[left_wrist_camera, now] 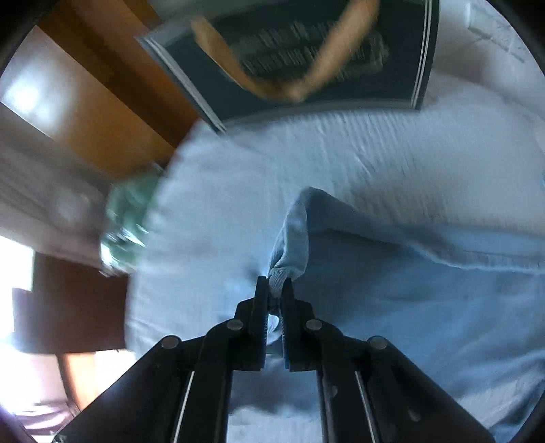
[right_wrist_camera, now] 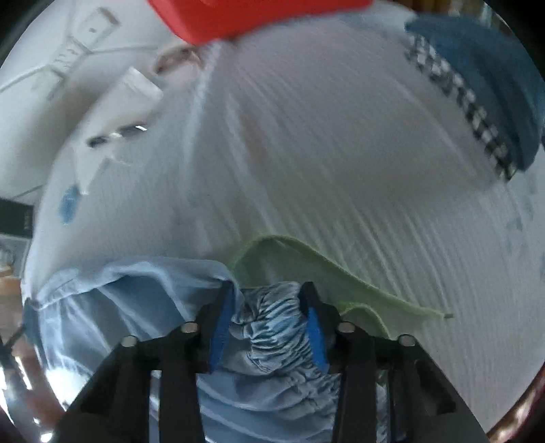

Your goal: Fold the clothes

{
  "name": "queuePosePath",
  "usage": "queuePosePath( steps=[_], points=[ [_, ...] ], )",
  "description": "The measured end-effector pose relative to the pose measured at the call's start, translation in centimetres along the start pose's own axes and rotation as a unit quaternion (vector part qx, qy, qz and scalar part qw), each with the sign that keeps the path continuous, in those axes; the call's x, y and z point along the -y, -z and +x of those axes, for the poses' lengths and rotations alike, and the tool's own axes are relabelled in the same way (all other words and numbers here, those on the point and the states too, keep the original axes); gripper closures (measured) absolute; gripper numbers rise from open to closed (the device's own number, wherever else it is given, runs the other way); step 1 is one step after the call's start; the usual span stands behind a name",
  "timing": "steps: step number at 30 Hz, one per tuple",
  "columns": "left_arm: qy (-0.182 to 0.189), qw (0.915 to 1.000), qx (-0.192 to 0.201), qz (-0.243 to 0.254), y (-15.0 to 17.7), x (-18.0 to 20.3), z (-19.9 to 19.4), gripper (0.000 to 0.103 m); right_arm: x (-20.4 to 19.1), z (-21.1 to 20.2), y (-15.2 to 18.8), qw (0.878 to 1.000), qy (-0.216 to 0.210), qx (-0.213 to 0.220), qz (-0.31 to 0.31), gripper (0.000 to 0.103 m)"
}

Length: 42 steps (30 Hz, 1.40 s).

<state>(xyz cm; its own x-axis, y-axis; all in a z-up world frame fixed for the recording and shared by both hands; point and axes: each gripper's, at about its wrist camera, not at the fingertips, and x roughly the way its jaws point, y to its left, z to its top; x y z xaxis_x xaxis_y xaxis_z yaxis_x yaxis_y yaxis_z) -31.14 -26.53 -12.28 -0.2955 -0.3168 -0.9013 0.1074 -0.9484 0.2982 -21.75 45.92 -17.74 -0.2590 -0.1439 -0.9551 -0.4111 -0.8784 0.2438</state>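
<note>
We cannot read the print on the dark bag [left_wrist_camera: 306, 58] at the far side; motion smears it, and the top edge cuts off its orange handles [left_wrist_camera: 289, 85]. The green thing [left_wrist_camera: 126, 218] at the left of the bed is too blurred for us to name. In the right wrist view, a red box [right_wrist_camera: 245, 17] is cut by the top edge. The small white items [right_wrist_camera: 133, 92] far left are smeared beyond telling. The blue cloth [right_wrist_camera: 483, 88] far right runs out of frame.
</note>
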Motion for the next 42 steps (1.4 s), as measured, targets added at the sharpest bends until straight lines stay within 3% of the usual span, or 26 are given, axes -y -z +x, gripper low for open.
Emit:
queuePosePath(
  steps=[3, 6, 10, 15, 23, 24, 25, 29, 33, 35, 36, 37, 39, 42],
  points=[
    [-0.001, 0.9993, 0.037, -0.004, 2.5, -4.2, -3.3, 0.096, 1.5, -4.4, 2.1, 0.997, -0.056, 0.046, 0.003, 0.08],
    [-0.002, 0.9984, 0.053, -0.021, 5.7, -7.3, -5.1, 0.096, 3.3, -6.9, 5.0, 0.994, -0.091, 0.056, 0.004, 0.082],
    [-0.008, 0.9966, 0.061, -0.054, 10.5, -10.3, -6.7, 0.096, 5.1, -8.4, 8.4, 0.994, -0.093, 0.051, -0.003, 0.083],
    [-0.017, 0.9931, 0.07, -0.093, 16.4, -13.6, -8.6, 0.097, 7.7, -11.8, 11.5, 0.988, -0.138, 0.074, -0.01, 0.084],
    [-0.003, 0.9902, 0.042, -0.133, 26.9, -13.7, -11.1, 0.097, 11.6, -12.6, 17.6, 0.987, -0.152, 0.035, -0.03, 0.086],
    [-0.003, 0.99, 0.032, -0.137, 28.1, -13.5, -10.9, 0.097, 12.3, -12.3, 18.3, 0.988, -0.146, 0.028, -0.03, 0.099],
    [-0.001, 0.9897, 0.021, -0.142, 29.3, -13.3, -10.4, 0.097, 13.1, -11.9, 18.9, 0.989, -0.142, 0.021, -0.028, 0.099],
    [0.004, 0.9865, -0.01, -0.163, 32.0, -12.6, -8.6, 0.097, 15.5, -10.1, 19.6, 0.992, -0.127, 0.005, -0.013, 0.1],
    [0.023, 0.9803, -0.033, -0.193, 34.2, -12.0, -7.2, 0.097, 15.2, -9.7, 19.1, 0.993, -0.121, 0.006, -0.013, 0.096],
    [0.045, 0.9761, -0.026, -0.211, 34.2, -12.1, -8.0, 0.091, 14.9, -9.6, 18.9, 0.992, -0.123, 0.007, -0.016, 0.088],
    [0.053, 0.9742, -0.021, -0.218, 34.3, -12.1, -8.4, 0.076, 14.7, -9.5, 18.8, 0.992, -0.123, 0.007, -0.018, 0.085],
    [0.061, 0.9722, -0.017, -0.225, 34.3, -12.1, -8.9, 0.054, 14.5, -9.3, 18.8, 0.992, -0.123, 0.005, -0.02, 0.084],
    [0.076, 0.9648, -0.013, -0.252, 34.1, -12.2, -9.3, 0.033, 14.2, -9.0, 18.7, 0.992, -0.123, 0.002, -0.022, 0.082],
    [0.096, 0.9503, -0.012, -0.296, 33.9, -12.4, -9.6, 0.032, 13.4, -8.3, 18.8, 0.993, -0.119, -0.005, -0.02, 0.079]
  ],
)
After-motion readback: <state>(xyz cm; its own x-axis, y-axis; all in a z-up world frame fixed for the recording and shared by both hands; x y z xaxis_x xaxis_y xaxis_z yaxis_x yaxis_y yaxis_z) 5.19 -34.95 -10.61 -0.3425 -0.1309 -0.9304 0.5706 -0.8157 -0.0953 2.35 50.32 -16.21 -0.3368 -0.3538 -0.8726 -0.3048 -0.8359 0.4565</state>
